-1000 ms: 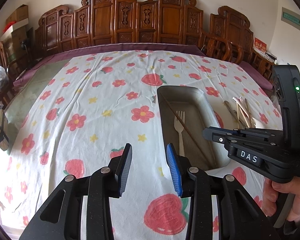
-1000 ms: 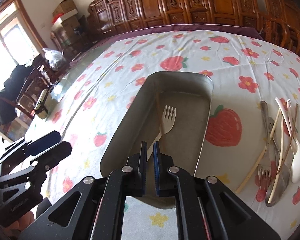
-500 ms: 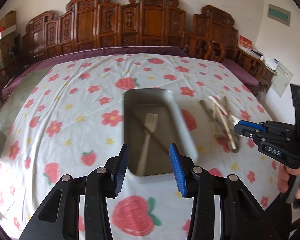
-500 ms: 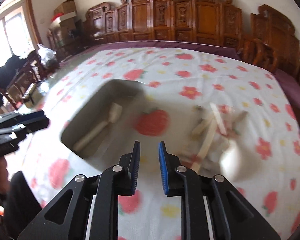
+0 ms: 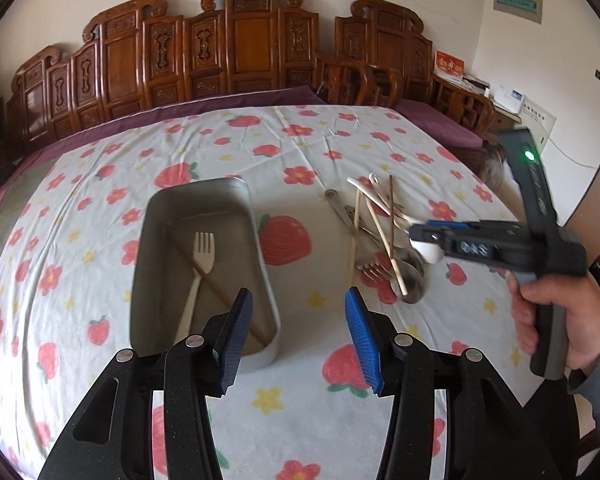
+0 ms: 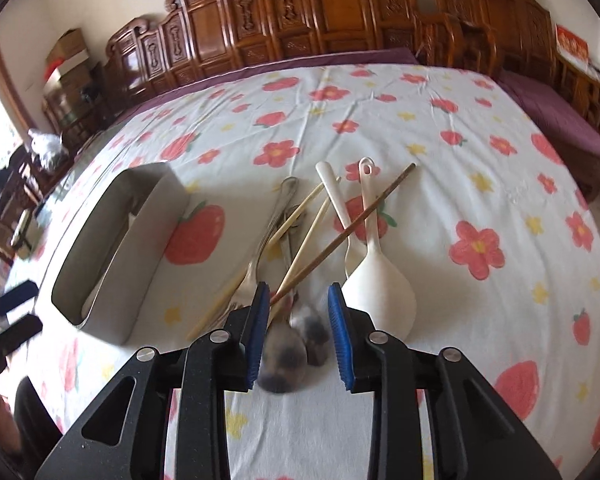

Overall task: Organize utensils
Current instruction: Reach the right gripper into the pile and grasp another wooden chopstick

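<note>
A grey metal tray [image 5: 260, 240] lies on the flowered tablecloth and holds a pale fork [image 5: 202, 252] and a chopstick. It also shows in the right wrist view [image 6: 140, 256]. A pile of utensils [image 5: 380, 236] lies to its right: metal spoons [image 6: 284, 352], a metal fork, pale chopsticks, a dark chopstick [image 6: 340, 240] and white spoons [image 6: 380, 292]. My right gripper [image 6: 298, 320] is open and empty, low over the near end of the pile; it also shows in the left wrist view [image 5: 424, 236]. My left gripper [image 5: 298, 336] is open and empty above the tray's near right corner.
The tablecloth [image 5: 300, 148] covers a large table. Carved wooden chairs [image 5: 240, 52] line the far edge and the right side. A person's hand [image 5: 560, 320] holds the right gripper at the table's right edge.
My right gripper swung right from over the tray to the utensil pile and opened wider. My left gripper opened wider and shifted right, so the tray now lies to its left.
</note>
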